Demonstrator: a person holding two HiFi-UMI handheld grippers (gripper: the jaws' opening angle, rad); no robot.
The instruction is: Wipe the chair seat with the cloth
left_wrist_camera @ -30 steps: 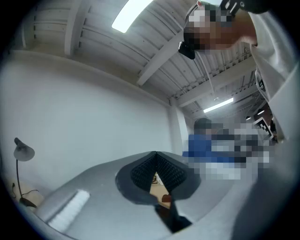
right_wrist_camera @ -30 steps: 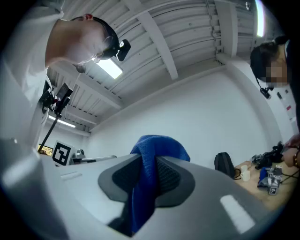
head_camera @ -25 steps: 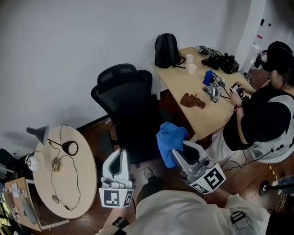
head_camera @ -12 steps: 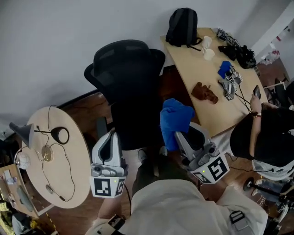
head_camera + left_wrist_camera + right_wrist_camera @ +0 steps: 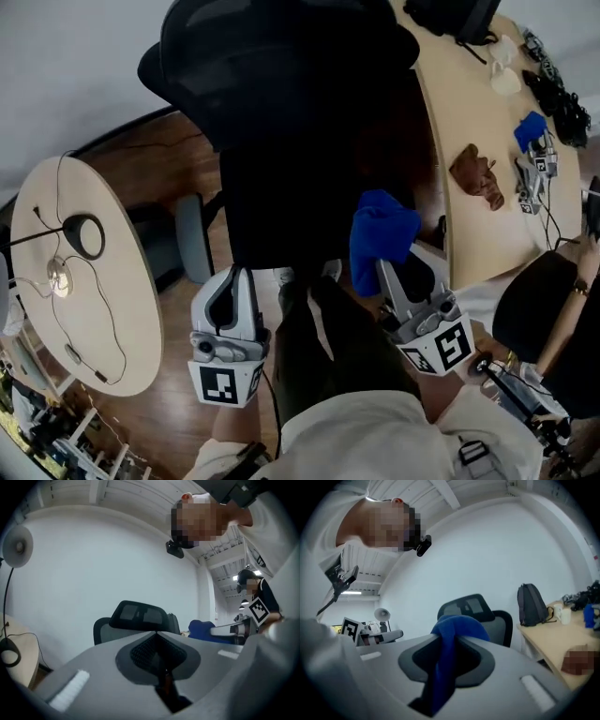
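The right gripper point(image 5: 382, 274) pinches the blue cloth point(image 5: 380, 234) just beside the chair point(image 5: 281, 112), ready to rub its seat point(image 5: 272, 216). The left gripper point(image 5: 236, 281) is pressed together and empty near the chair's front, out of the way.

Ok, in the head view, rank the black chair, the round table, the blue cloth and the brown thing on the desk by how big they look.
1. black chair
2. round table
3. blue cloth, probably nearer the camera, so it may look larger than it is
4. brown thing on the desk
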